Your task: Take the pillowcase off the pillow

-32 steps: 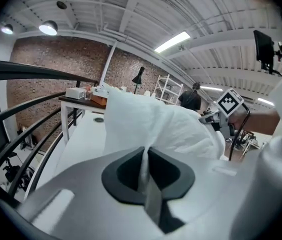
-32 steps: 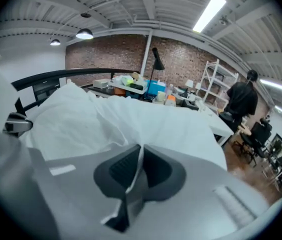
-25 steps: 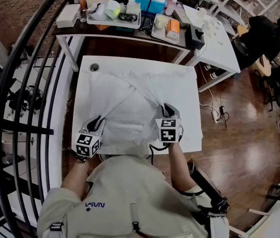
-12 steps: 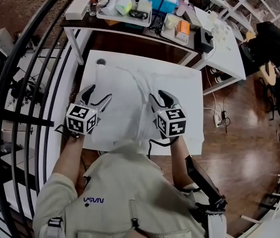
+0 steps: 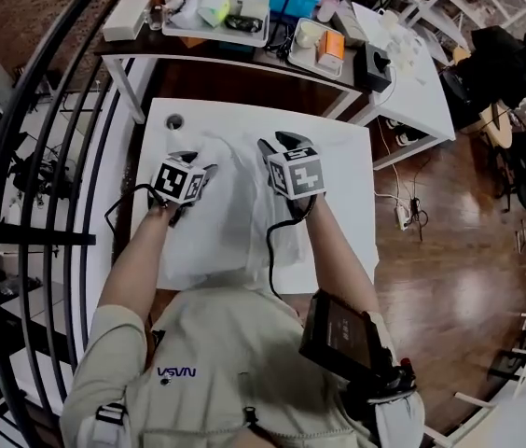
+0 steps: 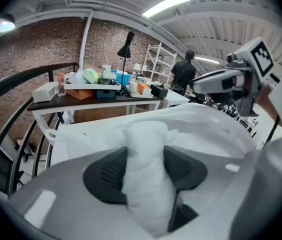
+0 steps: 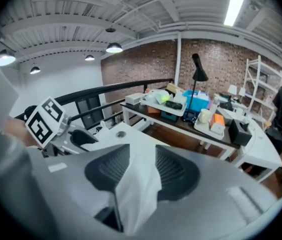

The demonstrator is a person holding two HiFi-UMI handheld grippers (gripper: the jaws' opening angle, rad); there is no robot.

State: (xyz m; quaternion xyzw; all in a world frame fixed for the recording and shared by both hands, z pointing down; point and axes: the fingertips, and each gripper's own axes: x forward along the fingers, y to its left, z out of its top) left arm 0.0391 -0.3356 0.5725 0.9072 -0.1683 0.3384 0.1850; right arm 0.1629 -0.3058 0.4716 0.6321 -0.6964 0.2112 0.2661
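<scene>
Brick-walled loft with a wood floor [image 5: 449, 250]. White table [image 5: 347, 166] carries the pillowcase [image 5: 235, 231], which lies lengthwise from mid-table to the near edge.

On the pillowcase's left side, the left tool [image 6: 145, 154]: jaws just opened, then eased in. They are now pinching a thick bunch of it, cloth against both pads.

On the pillowcase's right side, the right tool [image 7: 137, 156]: jaws just opened and now spread, with a loose fold standing between them.

Right of the pillowcase runs a bare strip of tabletop. Beyond the pillowcase the top is bare to the far edge, then comes a cluttered table [image 5: 244, 59]. Left of the pillowcase, past the table edge, runs a black railing [image 5: 53, 157].
</scene>
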